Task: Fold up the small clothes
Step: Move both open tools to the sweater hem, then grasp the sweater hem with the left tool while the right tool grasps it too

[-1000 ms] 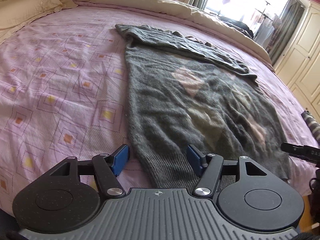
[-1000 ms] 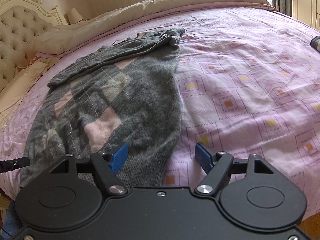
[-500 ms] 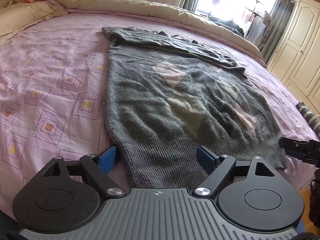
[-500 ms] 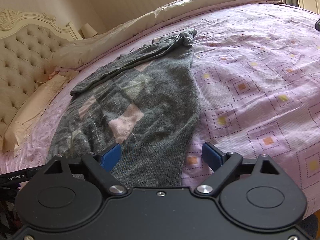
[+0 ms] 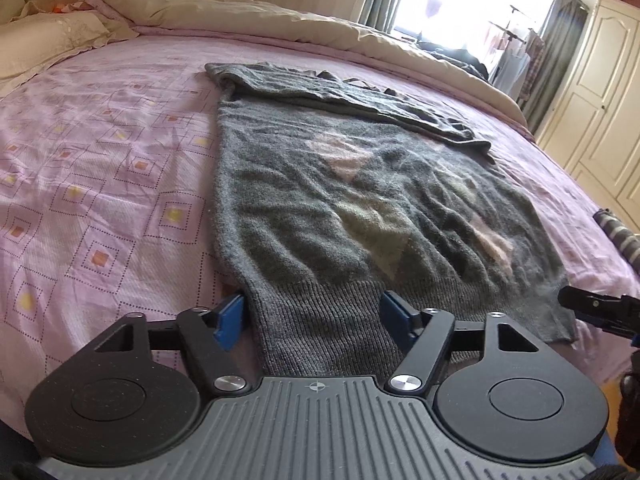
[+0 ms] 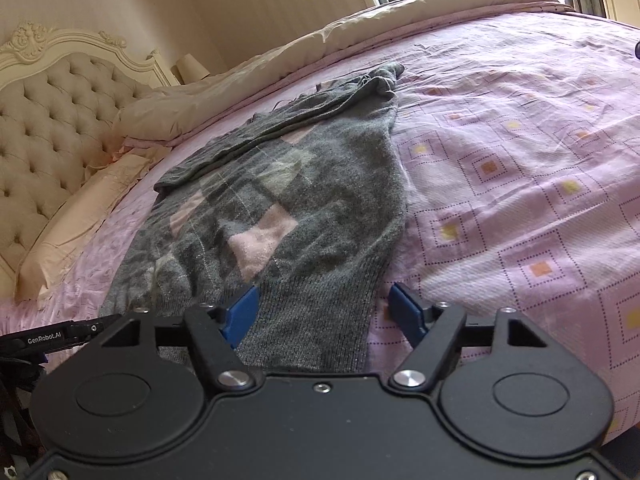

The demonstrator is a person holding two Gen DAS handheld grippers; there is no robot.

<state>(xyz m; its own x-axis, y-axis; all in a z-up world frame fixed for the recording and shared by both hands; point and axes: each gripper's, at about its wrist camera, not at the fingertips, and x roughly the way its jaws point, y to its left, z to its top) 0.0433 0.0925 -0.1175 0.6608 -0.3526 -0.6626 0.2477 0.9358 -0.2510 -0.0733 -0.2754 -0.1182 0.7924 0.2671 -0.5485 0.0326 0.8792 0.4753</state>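
A grey knit sweater (image 5: 360, 208) with pink and pale diamonds lies flat on the pink bedspread (image 5: 100, 184), its sleeves folded across the far end. My left gripper (image 5: 314, 318) straddles the left corner of the ribbed hem. Its jaws are closing, and the blue pads (image 5: 230, 318) stand apart from the flat cloth between them. My right gripper (image 6: 324, 316) straddles the hem's right corner of the sweater (image 6: 288, 208) the same way, jaws closing, not pressing. Each gripper's tip shows at the edge of the other's view.
A beige duvet (image 5: 260, 20) is bunched along the far side of the bed. Pillows (image 6: 80, 232) and a tufted headboard (image 6: 48, 120) lie at the head end. Cream wardrobe doors (image 5: 600, 100) stand beyond the bed. A striped item (image 5: 618, 236) rests at the bed's right edge.
Both grippers' jaws widened over the hem, then narrowed again. Both views shifted slightly, the right one swinging toward the headboard. The sweater has not moved.
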